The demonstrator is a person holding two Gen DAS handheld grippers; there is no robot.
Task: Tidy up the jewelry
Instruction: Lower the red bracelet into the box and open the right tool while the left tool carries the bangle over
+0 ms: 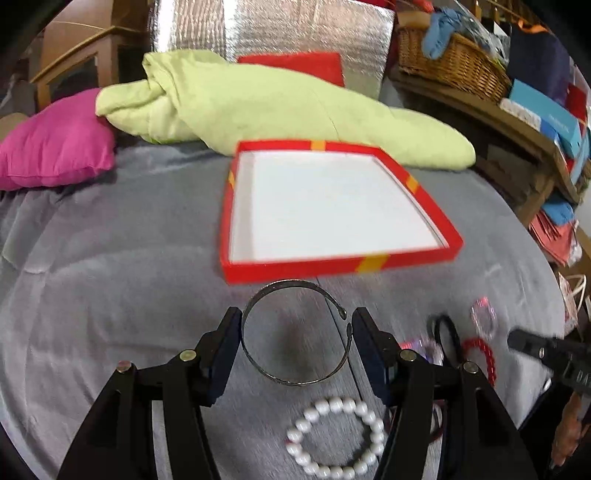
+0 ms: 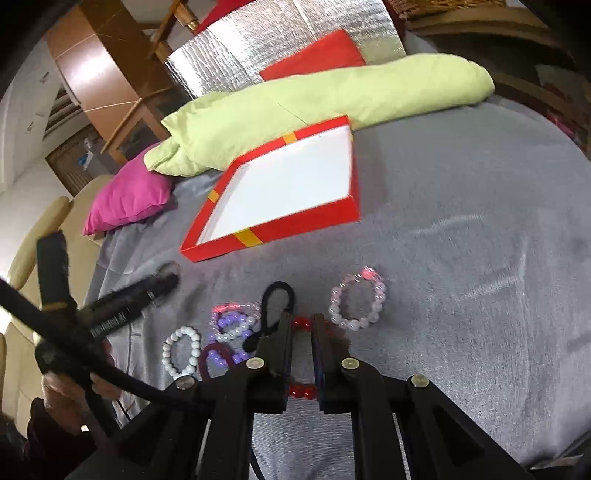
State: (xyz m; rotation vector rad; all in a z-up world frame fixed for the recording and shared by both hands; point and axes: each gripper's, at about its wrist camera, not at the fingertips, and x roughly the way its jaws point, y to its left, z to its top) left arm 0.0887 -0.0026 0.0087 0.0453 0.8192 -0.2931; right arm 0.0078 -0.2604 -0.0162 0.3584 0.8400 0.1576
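Note:
An open metal bangle (image 1: pixel 291 283) hangs just above the grey bedspread (image 1: pixel 110 295) with my left gripper (image 1: pixel 297 317) shut on it, one pad on each side. Right behind it lies the red box lid (image 1: pixel 332 264), white inside, with nothing in it. A white bead bracelet (image 1: pixel 332 404) lies below the bangle. My right gripper (image 2: pixel 302 317) is shut and hovers over a red bead bracelet (image 2: pixel 301 391); I cannot tell if they touch. Around it lie a pink clear bracelet (image 2: pixel 376 291), a black hair tie (image 2: pixel 275 290) and a purple bead bracelet (image 2: pixel 232 328).
A rolled green duvet (image 1: pixel 258 103) and a pink pillow (image 1: pixel 55 147) lie behind the box. A silver foil panel (image 1: pixel 295 33) stands at the back. A wooden shelf with a wicker basket (image 1: pixel 454 62) and boxes lines the right side.

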